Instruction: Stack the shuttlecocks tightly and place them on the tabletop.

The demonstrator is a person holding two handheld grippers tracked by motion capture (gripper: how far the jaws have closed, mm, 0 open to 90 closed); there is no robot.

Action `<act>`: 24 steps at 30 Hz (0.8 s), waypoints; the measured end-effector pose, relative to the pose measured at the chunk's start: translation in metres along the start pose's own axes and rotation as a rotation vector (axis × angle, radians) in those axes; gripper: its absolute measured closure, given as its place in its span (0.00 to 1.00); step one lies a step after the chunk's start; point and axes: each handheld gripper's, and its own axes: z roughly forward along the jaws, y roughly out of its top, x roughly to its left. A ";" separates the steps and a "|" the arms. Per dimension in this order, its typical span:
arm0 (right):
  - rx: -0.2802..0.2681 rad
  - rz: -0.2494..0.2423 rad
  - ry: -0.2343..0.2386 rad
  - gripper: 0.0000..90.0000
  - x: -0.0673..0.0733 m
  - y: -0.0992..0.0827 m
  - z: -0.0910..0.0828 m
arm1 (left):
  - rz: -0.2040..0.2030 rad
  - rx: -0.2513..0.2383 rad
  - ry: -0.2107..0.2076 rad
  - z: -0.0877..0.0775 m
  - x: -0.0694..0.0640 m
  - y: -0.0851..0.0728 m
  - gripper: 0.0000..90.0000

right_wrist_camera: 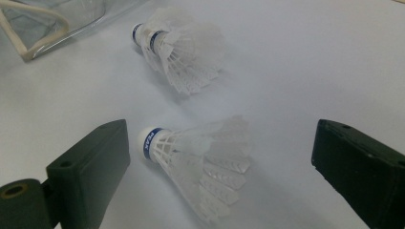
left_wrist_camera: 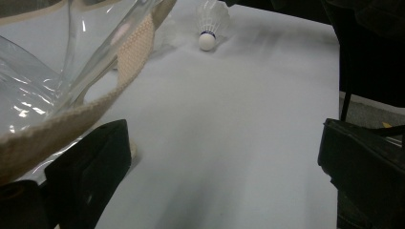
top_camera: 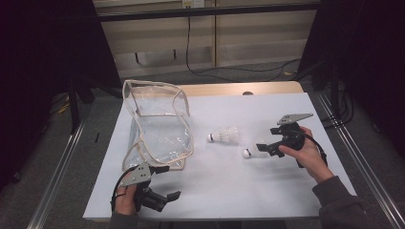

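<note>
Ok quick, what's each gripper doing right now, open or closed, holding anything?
Left gripper: open, empty, beside the clear plastic bag.
Right gripper: open, jaws either side of a white feather shuttlecock, not gripping it.

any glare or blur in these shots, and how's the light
High view: dim, dark at the edges, the white table cover evenly lit. Left gripper view: bright glints on the clear bag, and the left tool shows soft, out-of-focus jaws. Right gripper view: the near shuttlecock is fairly sharp with a faint shadow, between the right tool jaws.
</note>
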 end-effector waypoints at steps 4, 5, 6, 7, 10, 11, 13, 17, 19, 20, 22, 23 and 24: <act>0.003 0.005 0.004 0.06 0.001 -0.004 0.001 | -0.004 0.002 0.000 0.001 0.000 0.000 0.05; 0.002 0.003 0.004 0.06 0.000 -0.005 0.002 | -0.005 0.001 0.000 0.001 0.000 0.000 0.04; 0.001 0.003 0.002 0.06 0.001 -0.006 0.002 | -0.003 0.002 0.001 0.001 0.000 0.000 0.05; 0.001 0.006 0.003 0.06 0.001 -0.006 0.002 | -0.004 0.003 0.000 0.001 0.000 0.000 0.05; -0.008 0.007 0.003 0.06 0.001 -0.008 0.001 | 0.000 0.006 0.001 0.000 0.000 0.000 0.05; -0.008 0.008 -0.003 0.05 0.001 -0.008 0.001 | 0.001 0.005 0.000 0.001 0.000 0.000 0.05; -0.009 0.006 -0.009 0.05 0.002 -0.009 0.001 | 0.001 0.005 -0.001 0.001 0.000 0.000 0.05; -0.003 0.001 -0.014 0.05 0.004 -0.011 0.002 | -0.004 0.000 0.001 0.000 0.000 0.000 0.05; -0.005 0.002 -0.016 0.05 0.004 -0.012 0.002 | -0.006 -0.001 0.001 0.001 0.000 0.000 0.05; -0.003 0.002 -0.017 0.06 0.005 -0.012 0.002 | 0.001 0.006 0.002 0.000 0.000 0.000 0.05; -0.004 0.001 -0.016 0.07 0.006 -0.013 0.002 | -0.001 0.003 0.002 0.000 0.000 -0.001 0.05; -0.005 0.007 -0.013 0.07 0.006 -0.013 0.002 | -0.006 0.000 0.001 0.000 -0.001 -0.001 0.05; -0.008 0.010 -0.008 0.07 0.007 -0.014 0.002 | -0.002 0.003 0.002 0.000 0.000 0.000 0.05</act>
